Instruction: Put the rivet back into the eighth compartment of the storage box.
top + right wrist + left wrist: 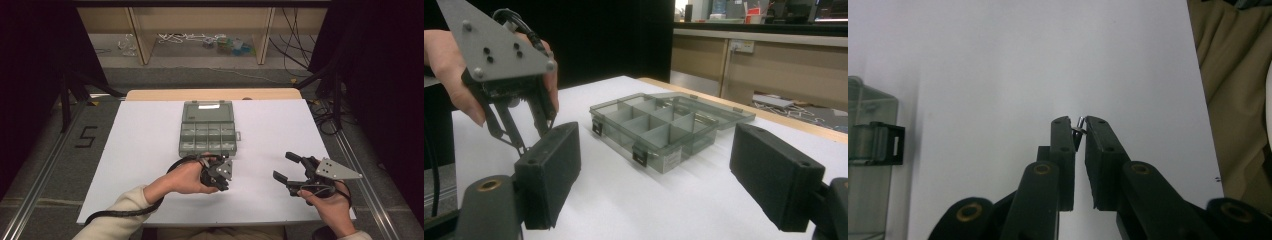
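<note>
A clear grey compartment box lies open in the middle of the white table, its lid folded back. My left gripper hovers just in front of the box with its jaws pointing down. In the left gripper view, my left gripper is shut on a small shiny metal part pinched at the very tips, above the bare table. My right gripper rests at the right, open, with nothing between its pads. It faces the box and the left gripper's grey plate.
The table's near edge is close behind both hands. A wooden strip runs along the far edge. A black cable trails from the left gripper across the front left corner. Shelving and loose cables stand on the floor beyond.
</note>
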### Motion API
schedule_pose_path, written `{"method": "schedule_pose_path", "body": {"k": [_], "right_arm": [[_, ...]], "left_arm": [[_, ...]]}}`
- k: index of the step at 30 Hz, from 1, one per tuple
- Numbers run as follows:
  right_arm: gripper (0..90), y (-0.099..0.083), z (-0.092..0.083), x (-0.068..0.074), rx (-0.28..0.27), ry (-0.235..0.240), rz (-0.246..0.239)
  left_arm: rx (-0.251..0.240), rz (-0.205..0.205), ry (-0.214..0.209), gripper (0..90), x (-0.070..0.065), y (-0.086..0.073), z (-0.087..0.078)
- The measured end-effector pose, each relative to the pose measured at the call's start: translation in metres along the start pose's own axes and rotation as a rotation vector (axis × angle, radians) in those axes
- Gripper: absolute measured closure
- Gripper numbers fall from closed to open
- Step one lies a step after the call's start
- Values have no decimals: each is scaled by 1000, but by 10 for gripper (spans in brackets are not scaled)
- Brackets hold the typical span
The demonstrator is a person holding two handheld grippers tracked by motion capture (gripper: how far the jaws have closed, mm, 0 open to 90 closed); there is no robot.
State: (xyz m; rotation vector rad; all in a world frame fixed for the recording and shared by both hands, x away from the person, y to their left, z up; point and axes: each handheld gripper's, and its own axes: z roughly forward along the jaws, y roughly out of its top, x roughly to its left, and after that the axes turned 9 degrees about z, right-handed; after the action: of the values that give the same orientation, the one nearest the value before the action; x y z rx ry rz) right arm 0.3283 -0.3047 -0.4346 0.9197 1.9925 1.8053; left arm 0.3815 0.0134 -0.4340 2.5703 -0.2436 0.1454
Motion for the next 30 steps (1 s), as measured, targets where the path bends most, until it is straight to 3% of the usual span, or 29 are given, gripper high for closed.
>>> {"method": "schedule_pose_path", "body": {"k": [6, 8, 12, 23, 26, 30], "right_arm": [[215, 0, 0, 0, -2, 2, 0], [215, 0, 0, 0, -3, 3, 0], [215, 0, 0, 0, -4, 3, 0], [216, 0, -1, 0, -5, 3, 0], [216, 0, -1, 0, -2, 4, 4], [216, 0, 0, 0, -5, 1, 2]], "left_arm": [[-59, -39, 46, 821, 3, -4, -7], [-94, -71, 65, 821, 2, -3, -7], [-116, -81, 100, 821, 6, -4, -10], [-259, -186, 219, 822, 13, -9, -16], [-312, -236, 243, 822, 16, -10, -18], [-335, -259, 274, 822, 20, -10, -20]]}}
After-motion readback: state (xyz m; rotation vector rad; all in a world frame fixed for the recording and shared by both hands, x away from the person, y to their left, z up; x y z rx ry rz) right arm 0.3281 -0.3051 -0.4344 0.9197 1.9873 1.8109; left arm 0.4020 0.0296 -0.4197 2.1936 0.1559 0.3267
